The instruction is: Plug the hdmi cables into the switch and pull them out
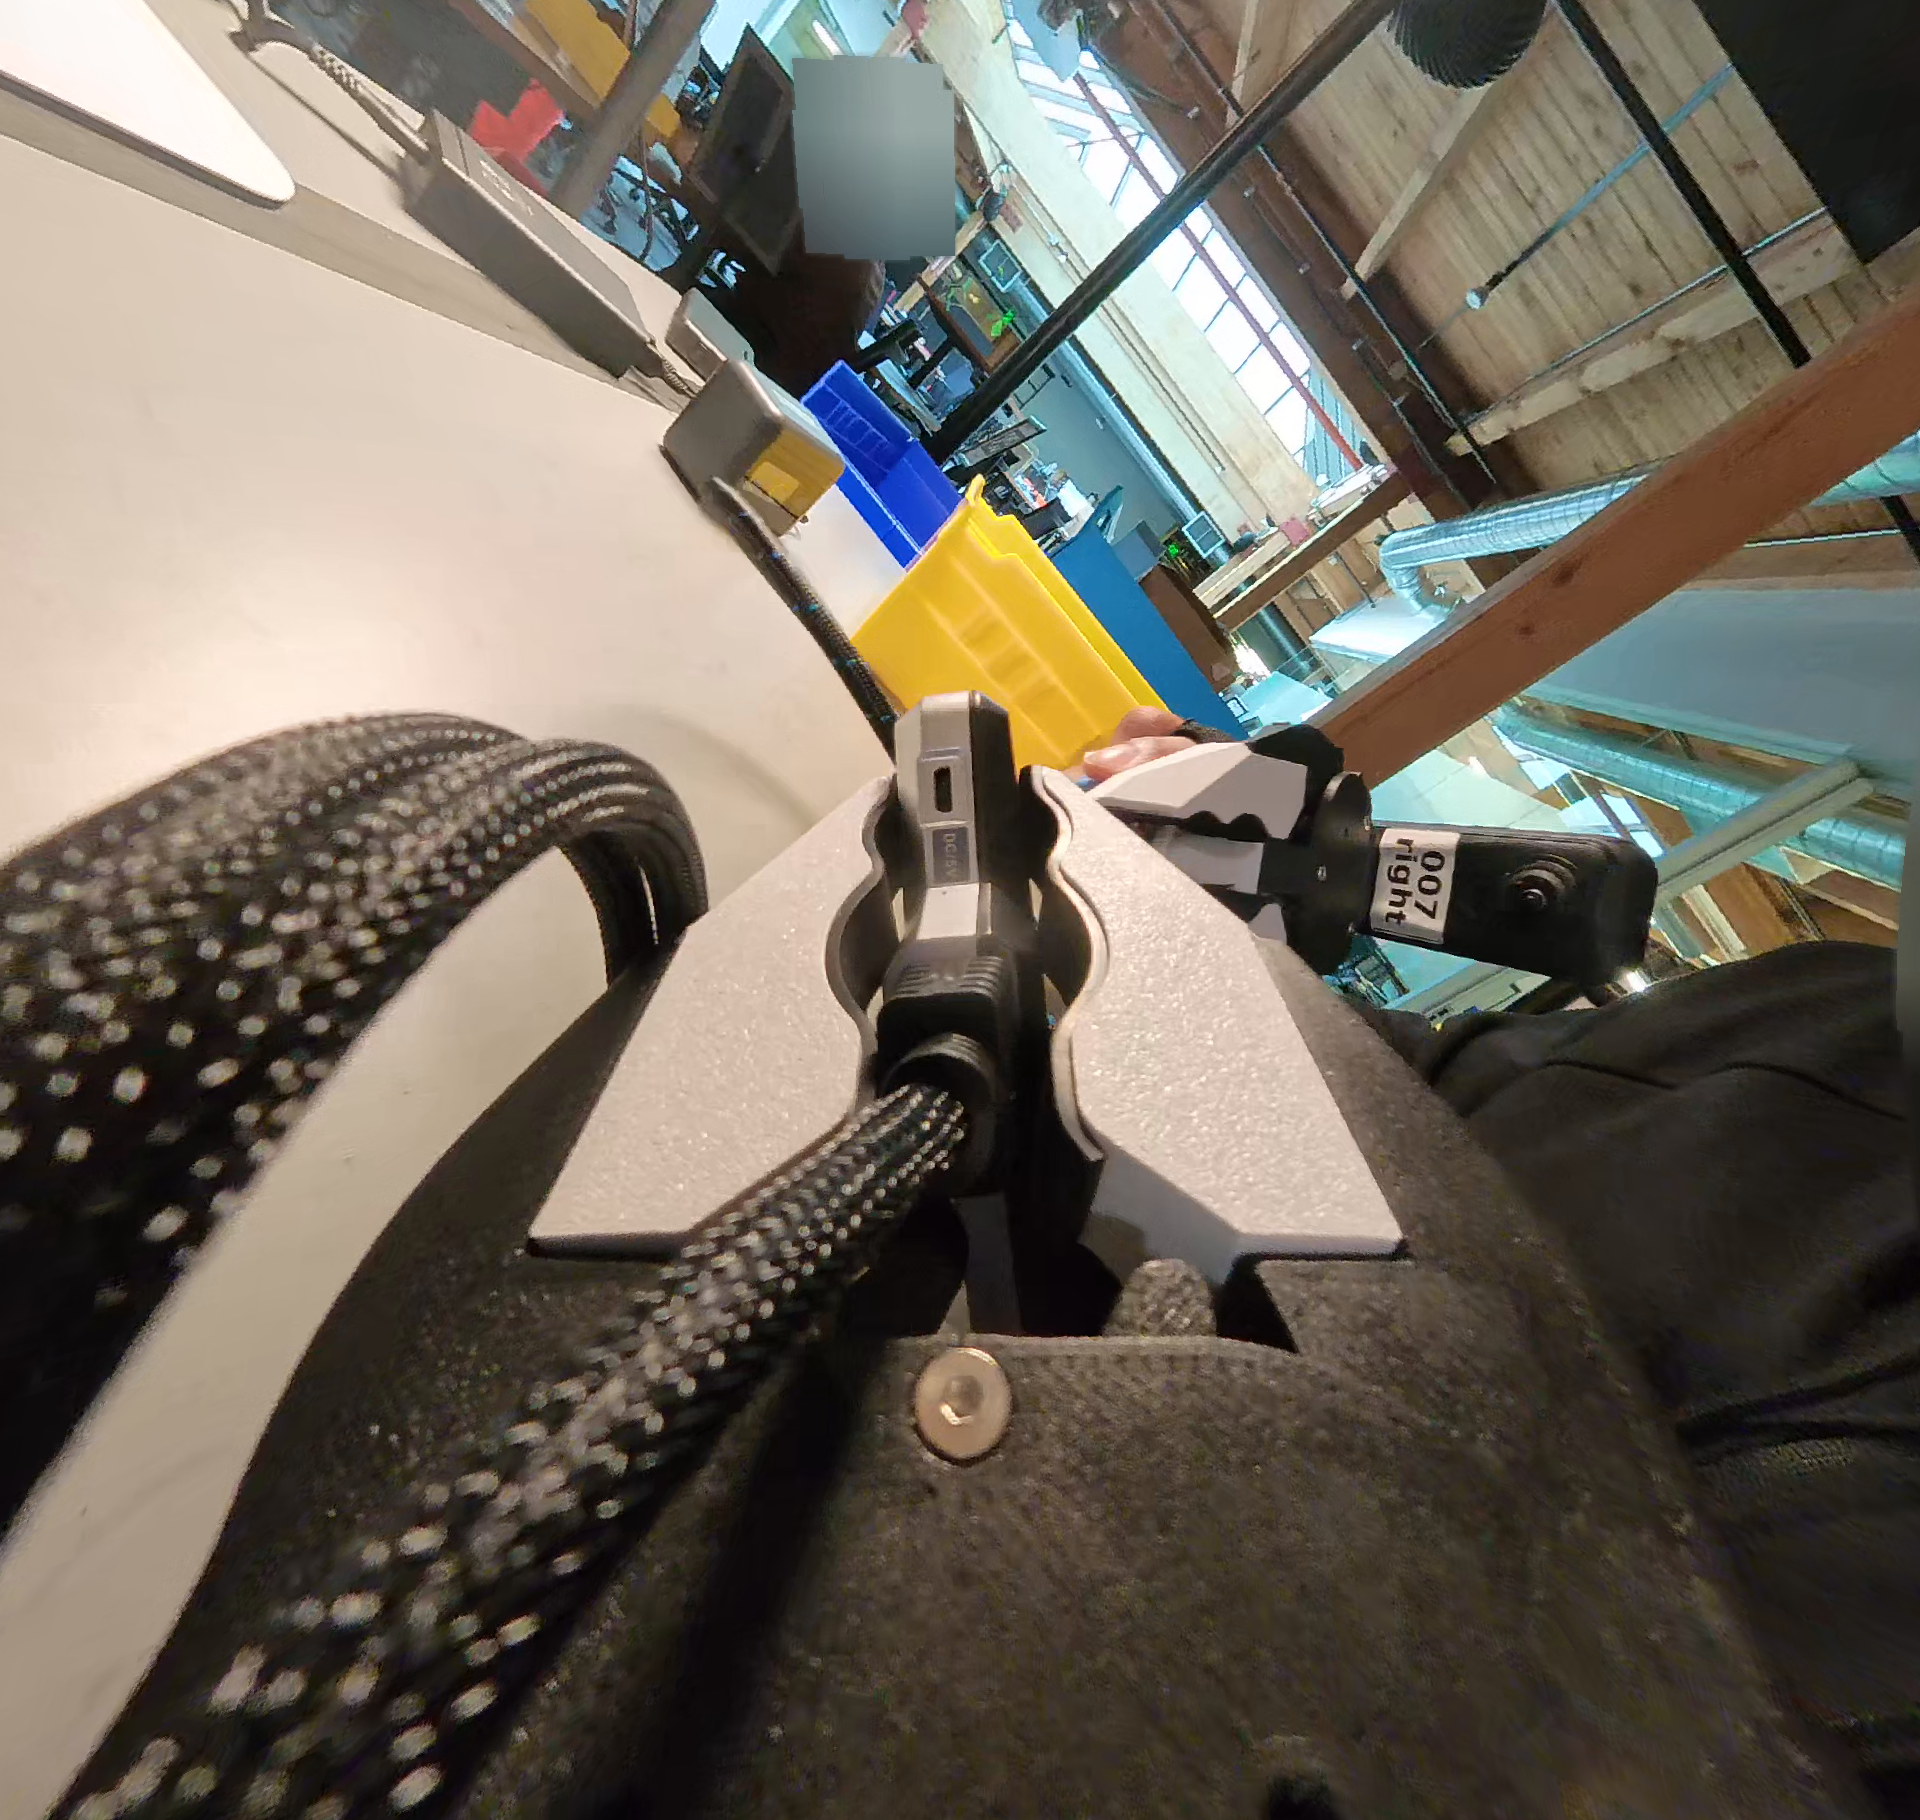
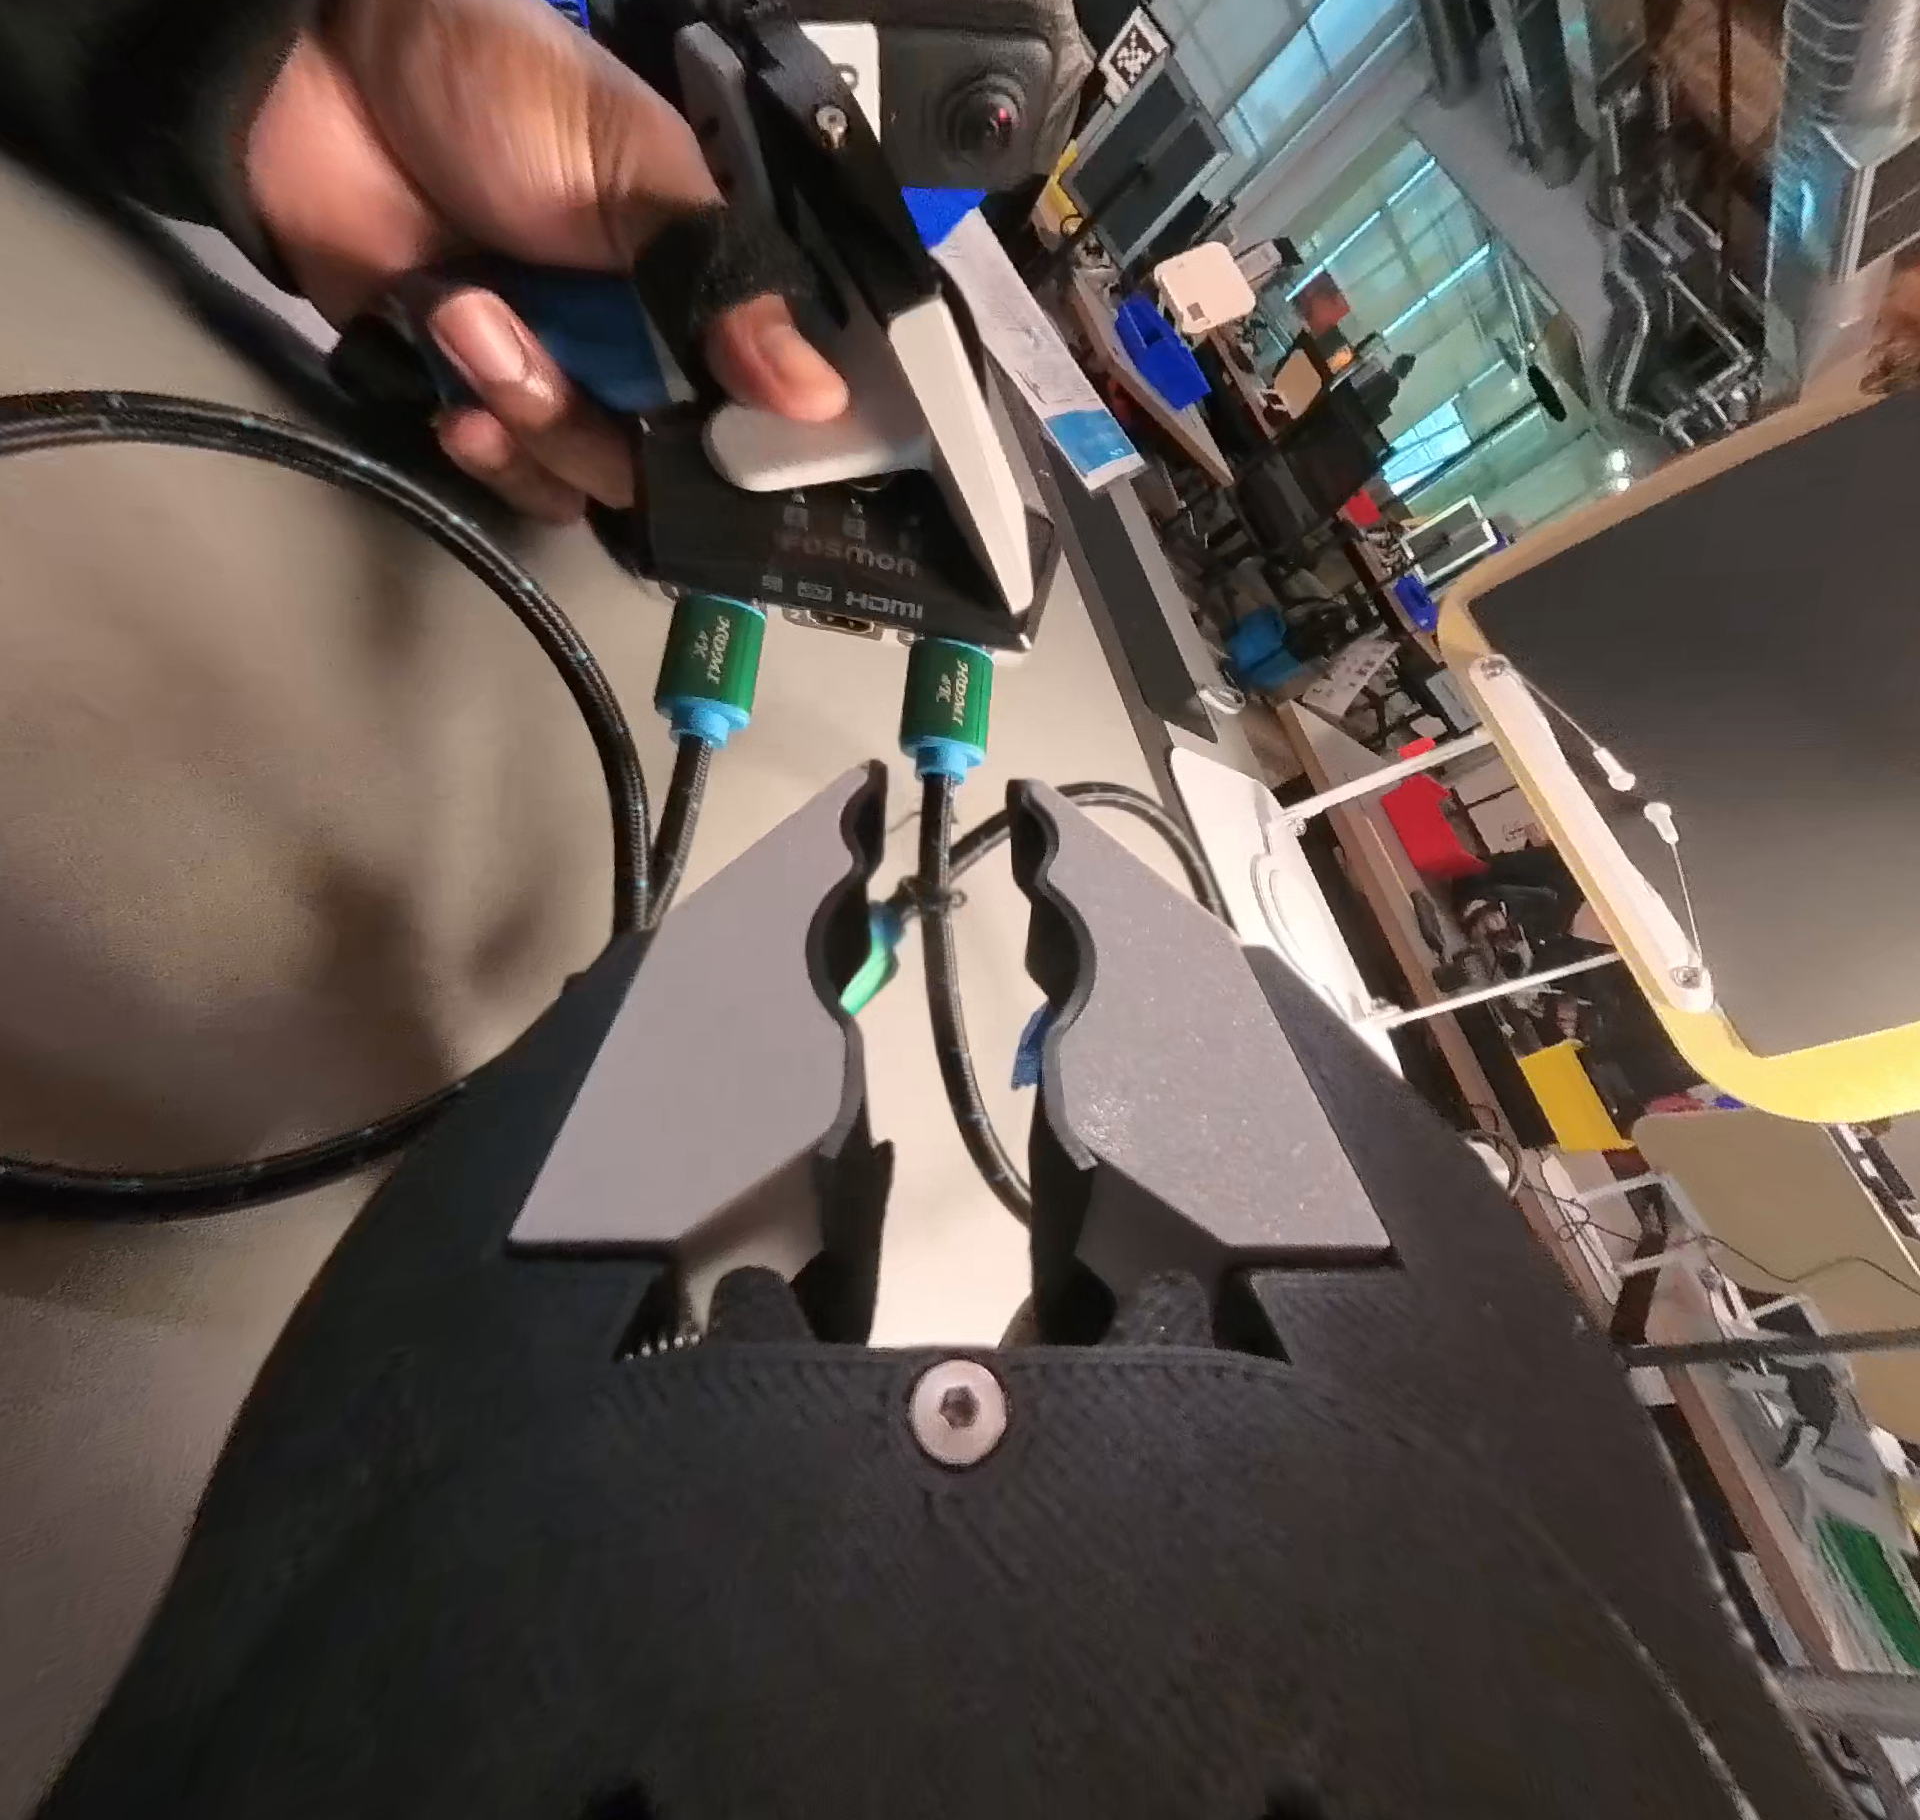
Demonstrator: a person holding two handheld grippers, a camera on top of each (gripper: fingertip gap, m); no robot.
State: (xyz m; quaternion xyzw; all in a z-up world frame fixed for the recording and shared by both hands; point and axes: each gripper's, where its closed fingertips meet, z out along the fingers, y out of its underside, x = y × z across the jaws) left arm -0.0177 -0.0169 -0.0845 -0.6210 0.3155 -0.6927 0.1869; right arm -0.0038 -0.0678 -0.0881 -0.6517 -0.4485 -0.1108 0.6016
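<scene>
Two green plugs (image 2: 710,667) (braided leads) sit in the switch (image 2: 831,565).

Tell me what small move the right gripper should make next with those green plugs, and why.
Probably ease the right gripper forward and close on the nearer green plug. Its jaws stand open, straddling that plug's cable just short of it, while the left gripper is clamped on the switch. Both green plugs look seated, with the middle port empty, so pulling seems next.
</scene>
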